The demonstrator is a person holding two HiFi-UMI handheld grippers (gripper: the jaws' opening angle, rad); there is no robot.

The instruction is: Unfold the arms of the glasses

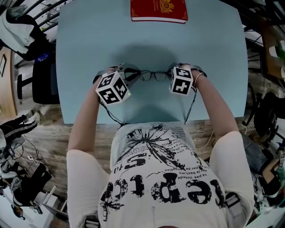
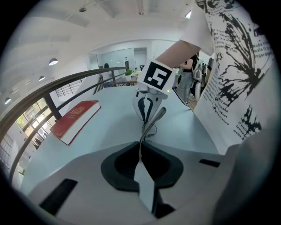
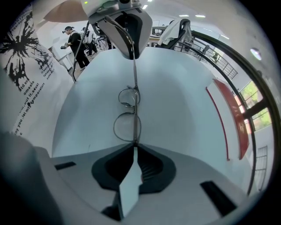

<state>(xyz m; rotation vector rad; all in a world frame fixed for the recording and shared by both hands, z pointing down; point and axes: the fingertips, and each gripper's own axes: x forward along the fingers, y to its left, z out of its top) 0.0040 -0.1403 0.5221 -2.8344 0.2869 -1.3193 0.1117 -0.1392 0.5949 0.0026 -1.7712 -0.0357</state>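
Note:
Thin wire-rimmed glasses hang just above the pale blue table, stretched between my two grippers. My left gripper is shut on the tip of one slim metal arm, which runs straight ahead from its jaws. My right gripper is shut on the opposite end of the frame. From there, both round lenses show in a line toward the left gripper. Both grippers point steeply down at the table.
A red book lies at the table's far edge, well beyond the glasses, and also shows as a red book in the left gripper view. The person's torso stands at the near edge. Chairs and clutter surround the table.

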